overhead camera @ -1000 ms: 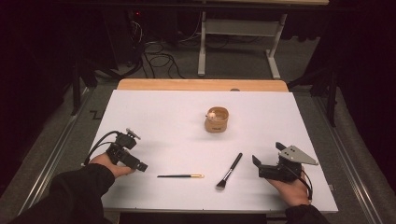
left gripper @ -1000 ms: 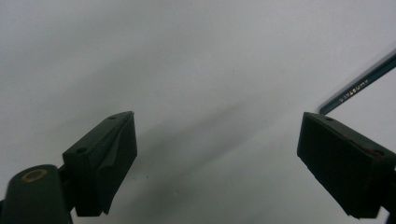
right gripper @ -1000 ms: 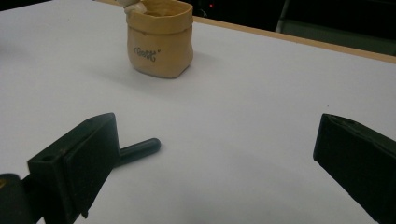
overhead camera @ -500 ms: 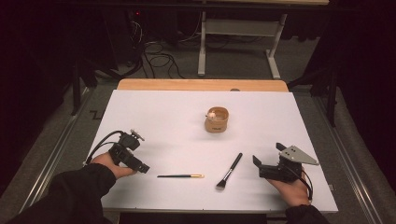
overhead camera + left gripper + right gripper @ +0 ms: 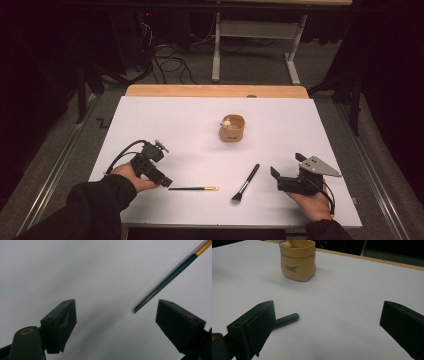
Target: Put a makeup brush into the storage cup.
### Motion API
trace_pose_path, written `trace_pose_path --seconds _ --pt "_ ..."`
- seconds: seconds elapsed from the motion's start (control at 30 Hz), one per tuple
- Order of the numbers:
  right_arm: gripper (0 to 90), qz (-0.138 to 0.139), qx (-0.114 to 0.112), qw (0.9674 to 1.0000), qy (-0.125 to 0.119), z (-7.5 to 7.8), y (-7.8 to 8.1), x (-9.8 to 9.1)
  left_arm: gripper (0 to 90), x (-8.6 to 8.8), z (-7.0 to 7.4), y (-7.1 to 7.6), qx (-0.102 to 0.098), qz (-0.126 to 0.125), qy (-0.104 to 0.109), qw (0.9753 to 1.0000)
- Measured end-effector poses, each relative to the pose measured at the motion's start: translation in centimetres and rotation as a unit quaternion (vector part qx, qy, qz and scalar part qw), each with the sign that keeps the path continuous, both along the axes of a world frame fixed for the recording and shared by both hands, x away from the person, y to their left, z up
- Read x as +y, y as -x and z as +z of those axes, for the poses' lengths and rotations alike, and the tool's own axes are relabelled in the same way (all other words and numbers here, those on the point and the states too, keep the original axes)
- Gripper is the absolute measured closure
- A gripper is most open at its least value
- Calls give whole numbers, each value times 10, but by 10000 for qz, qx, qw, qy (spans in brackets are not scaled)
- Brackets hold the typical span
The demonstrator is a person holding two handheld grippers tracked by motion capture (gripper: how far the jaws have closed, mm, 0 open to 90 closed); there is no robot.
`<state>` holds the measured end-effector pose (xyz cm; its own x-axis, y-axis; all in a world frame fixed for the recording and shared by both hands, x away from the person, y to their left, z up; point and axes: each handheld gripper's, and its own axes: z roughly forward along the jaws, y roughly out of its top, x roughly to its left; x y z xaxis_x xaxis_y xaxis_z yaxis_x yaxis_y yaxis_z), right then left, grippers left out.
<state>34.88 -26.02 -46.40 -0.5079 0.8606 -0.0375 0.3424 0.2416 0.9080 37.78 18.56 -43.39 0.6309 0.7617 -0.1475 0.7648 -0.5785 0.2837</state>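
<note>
**Left hand-held gripper at thin brush tip, jaws wide, nothing held**

Left hand-held gripper [image 5: 165, 181] low over white counter [image 5: 190, 135], jaws have just been closing a little, still spread wide, empty. Thin dark-handled brush with gold ferrule [image 5: 192, 188] lies flat on counter, its dark end just beside the left jaws; in the left gripper view the brush [image 5: 170, 280] end sits between the two jaws, nearer the right-side one, not touched. Right hand-held gripper [image 5: 274, 172] rests near the counter's front right, jaws wide apart, gripping nothing. Black-handled makeup brush with fanned bristles [image 5: 246, 182] lies angled between the two grippers, handle end [image 5: 287, 319] just beside the right gripper's left-side jaw, contact unclear. Tan sack-shaped ceramic pot [image 5: 232, 128] stands upright mid-counter, well apart from both grippers; small pale figure at its rim.
</note>
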Motion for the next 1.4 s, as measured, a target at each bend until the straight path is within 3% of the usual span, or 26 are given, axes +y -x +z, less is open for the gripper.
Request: trace_pose_path --seconds 0.77,1.4 --pt "14 36 3 10000 8 0 0 1 235 -48 -7 3 28 -592 54 9982" --pt "17 55 -7 10000 9 0 1 2 308 -71 -14 5 150 -883 33 9960"
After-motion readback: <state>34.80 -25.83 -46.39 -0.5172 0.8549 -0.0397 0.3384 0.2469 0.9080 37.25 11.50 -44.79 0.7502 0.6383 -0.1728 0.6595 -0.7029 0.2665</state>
